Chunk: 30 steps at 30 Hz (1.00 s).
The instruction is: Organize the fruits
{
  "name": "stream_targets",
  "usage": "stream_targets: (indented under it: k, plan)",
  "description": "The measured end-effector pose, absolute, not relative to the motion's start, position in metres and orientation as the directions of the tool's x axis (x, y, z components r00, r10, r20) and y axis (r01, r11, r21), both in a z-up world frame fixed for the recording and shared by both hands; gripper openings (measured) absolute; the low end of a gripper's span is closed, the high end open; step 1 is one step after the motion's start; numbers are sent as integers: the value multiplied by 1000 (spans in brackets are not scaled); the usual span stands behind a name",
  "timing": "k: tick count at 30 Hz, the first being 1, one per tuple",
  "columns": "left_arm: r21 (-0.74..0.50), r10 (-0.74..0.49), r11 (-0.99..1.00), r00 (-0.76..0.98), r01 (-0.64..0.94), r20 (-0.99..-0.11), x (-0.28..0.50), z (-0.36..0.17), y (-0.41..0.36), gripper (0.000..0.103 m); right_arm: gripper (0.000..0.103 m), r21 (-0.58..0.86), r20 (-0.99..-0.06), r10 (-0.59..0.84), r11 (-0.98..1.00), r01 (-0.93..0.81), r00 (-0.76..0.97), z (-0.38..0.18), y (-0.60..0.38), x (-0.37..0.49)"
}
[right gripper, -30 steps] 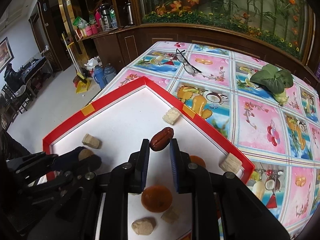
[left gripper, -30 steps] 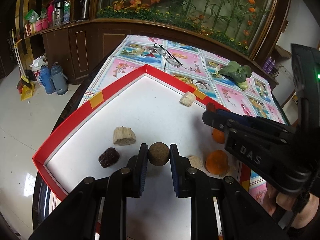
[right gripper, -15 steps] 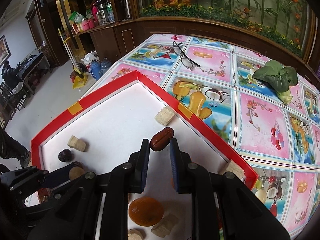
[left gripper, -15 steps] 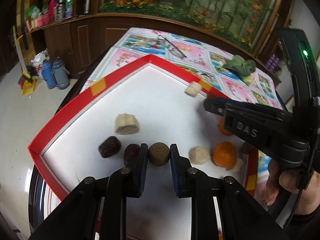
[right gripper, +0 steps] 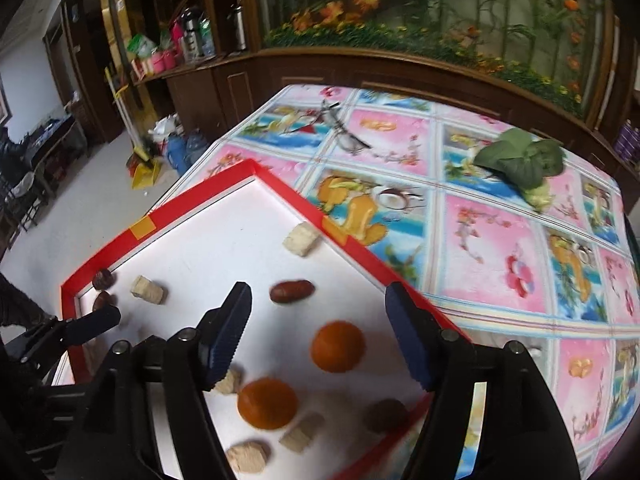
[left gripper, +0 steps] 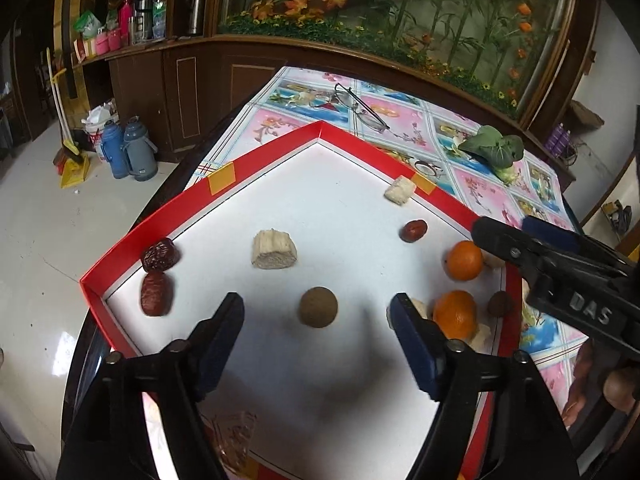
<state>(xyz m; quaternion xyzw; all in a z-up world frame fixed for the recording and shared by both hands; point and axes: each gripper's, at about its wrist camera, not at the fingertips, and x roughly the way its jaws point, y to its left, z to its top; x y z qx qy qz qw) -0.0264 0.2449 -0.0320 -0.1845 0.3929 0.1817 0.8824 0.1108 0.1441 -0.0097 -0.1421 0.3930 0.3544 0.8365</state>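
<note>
A red-rimmed white tray [left gripper: 256,160] holds the fruit. My left gripper [left gripper: 318,322] is open, and a brown round fruit [left gripper: 319,306] lies on the tray floor between its fingers. Two dark red dates [left gripper: 157,293] lie in the tray's left corner. My right gripper [right gripper: 318,318] is open and empty above the tray. A red date [right gripper: 291,291] lies just beyond it, and two oranges [right gripper: 338,346] lie under it. The oranges [left gripper: 464,260] and the red date [left gripper: 414,231] also show in the left wrist view, beside the right gripper [left gripper: 500,236].
Beige cake pieces [left gripper: 274,249] lie scattered in the tray, with more near the oranges [right gripper: 246,456]. A brown round fruit [right gripper: 385,414] lies by the tray's right rim. Glasses [left gripper: 360,106] and leafy greens [left gripper: 496,150] lie on the patterned tablecloth beyond. The table edge drops off at left.
Both grippers have opened. The left let the brown round fruit go onto the tray; the right let the red date go and pulled back.
</note>
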Motion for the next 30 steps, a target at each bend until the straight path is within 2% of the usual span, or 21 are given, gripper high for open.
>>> stream_targets:
  k: [1, 4, 6, 8, 15, 25, 30]
  plan:
    - [-176, 180, 868, 625, -464, -760, -27, -32, 242, 78, 72, 39, -756, 481, 710, -703, 444, -8, 140, 109]
    - [-164, 182, 871, 615, -462, -767, -27, -33, 237, 78, 83, 32, -751, 479, 715, -699, 455, -8, 130, 103]
    - [-154, 185, 876, 613, -457, -768, -28, -33, 233, 78, 97, 26, -754, 475, 713, -701, 455, -10, 125, 100]
    - [-141, 192, 879, 609, -456, -769, -29, -32, 231, 78, 103, 18, -752, 474, 709, -705, 457, -12, 121, 96]
    - [-128, 223, 871, 615, -474, -757, -44, -26, 230, 80, 103, -9, -742, 469, 707, -707, 479, -15, 110, 89]
    - [-78, 319, 858, 647, -507, -693, -64, -2, 221, 86, 103, -91, -680, 455, 726, -681, 576, 4, 70, 68]
    - [-53, 348, 857, 652, -512, -673, -70, 5, 212, 86, 103, -86, -651, 480, 723, -685, 588, 15, 47, 44]
